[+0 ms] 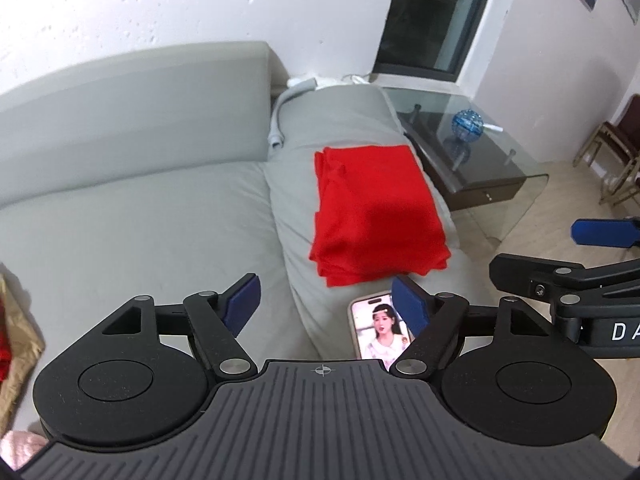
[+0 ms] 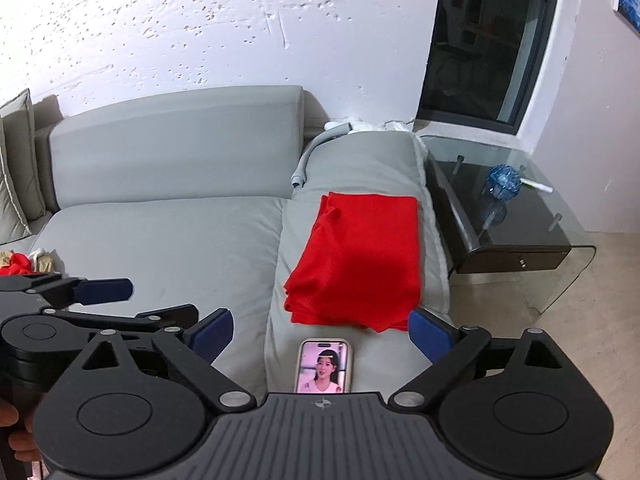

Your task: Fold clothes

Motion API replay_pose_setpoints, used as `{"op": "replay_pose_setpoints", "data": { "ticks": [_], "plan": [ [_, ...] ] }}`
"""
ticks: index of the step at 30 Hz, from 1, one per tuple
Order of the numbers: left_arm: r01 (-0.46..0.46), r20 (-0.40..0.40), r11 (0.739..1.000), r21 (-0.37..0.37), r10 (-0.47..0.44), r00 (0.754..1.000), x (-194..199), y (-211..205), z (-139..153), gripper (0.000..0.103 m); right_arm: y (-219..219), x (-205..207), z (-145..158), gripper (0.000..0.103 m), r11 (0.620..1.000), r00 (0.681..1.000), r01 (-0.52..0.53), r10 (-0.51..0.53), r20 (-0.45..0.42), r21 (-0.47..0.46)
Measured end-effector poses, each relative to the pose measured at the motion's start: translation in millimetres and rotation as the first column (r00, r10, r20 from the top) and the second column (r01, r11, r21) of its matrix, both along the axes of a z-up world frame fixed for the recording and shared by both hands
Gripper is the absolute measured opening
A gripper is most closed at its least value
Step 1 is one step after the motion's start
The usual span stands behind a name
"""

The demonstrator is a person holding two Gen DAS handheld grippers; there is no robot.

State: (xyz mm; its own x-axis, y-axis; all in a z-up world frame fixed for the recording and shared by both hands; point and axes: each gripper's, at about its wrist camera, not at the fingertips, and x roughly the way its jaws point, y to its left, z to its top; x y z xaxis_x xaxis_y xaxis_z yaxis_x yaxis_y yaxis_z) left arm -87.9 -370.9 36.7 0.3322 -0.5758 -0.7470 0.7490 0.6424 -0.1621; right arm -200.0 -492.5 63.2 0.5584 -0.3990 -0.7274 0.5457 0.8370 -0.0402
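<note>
Lying as a flat, squared stack on the grey sofa arm [image 1: 320,128], the red garment [image 1: 376,216] looked already folded, its layered edges stepped along the near side and a few creases showing at its 10 o'clock corner; in the right wrist view the same stack [image 2: 360,264] sat at 12 o'clock from the camera, just beyond a phone [image 2: 324,366] with a lit screen that rested on the arm close to the garment's near edge. The left tool [image 1: 326,308] hung above the sofa with its blue pads spread wide apart and nothing between them, and the right tool [image 2: 320,334] was likewise wide apart and empty, short of the cloth and not touching it. From the left camera the right tool came in at 3 o'clock; from the right camera the left one lay at 9 o'clock. By this evidence the folding of this piece seemed finished, with both tools clear of it. What was left, as a judgement, was the loose heap of red and tan cloth [image 2: 24,262] at 9 o'clock on the far seat of the sofa [image 2: 160,248], which appeared crumpled and not yet folded; how many pieces it held could not be told
</note>
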Motion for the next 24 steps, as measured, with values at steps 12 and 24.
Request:
{"op": "replay_pose_setpoints", "data": {
  "ticks": [12,24],
  "plan": [
    [0.003,-0.024,1.000,0.021,-0.002,1.000,-3,-18,-11,0.078,-15,-6,-11,0.095,0.999,1.000,0.028,-0.028,-0.006,0.033],
    [0.014,-0.033,0.999,0.033,-0.013,0.999,-5,-26,-15,0.077,-21,-10,-16,0.095,0.998,0.999,0.043,-0.042,-0.016,0.036]
  ]
}}
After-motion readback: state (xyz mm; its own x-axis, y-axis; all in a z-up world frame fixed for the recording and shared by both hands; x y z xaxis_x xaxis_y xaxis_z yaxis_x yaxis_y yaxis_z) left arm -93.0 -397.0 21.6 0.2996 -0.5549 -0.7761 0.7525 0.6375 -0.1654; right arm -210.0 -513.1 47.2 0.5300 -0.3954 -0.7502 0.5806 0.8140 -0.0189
